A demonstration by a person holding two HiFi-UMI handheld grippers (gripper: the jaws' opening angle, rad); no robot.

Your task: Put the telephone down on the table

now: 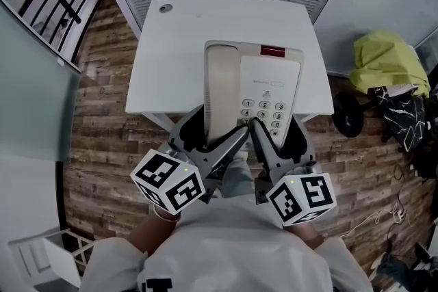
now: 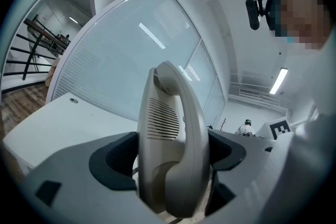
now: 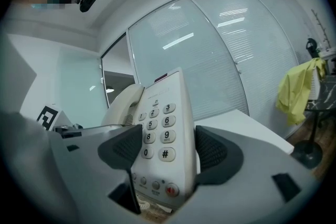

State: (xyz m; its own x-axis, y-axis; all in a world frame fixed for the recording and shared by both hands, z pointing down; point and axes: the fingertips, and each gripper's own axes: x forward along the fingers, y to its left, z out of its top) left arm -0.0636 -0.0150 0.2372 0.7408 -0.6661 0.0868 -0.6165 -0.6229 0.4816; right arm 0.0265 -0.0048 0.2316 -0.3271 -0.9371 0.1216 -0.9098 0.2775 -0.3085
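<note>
Cream telephone (image 1: 239, 89) we clamp in left gripper (image 1: 215, 133) and right gripper (image 1: 277, 135), not yet resting on the table (image 1: 171, 65).

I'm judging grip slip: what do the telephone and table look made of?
The telephone: likely cream moulded plastic, smooth with slight sheen; moulded slots and keys show. The table: white, flat, matte top, perhaps laminate or painted board; the look leaves it open.
</note>
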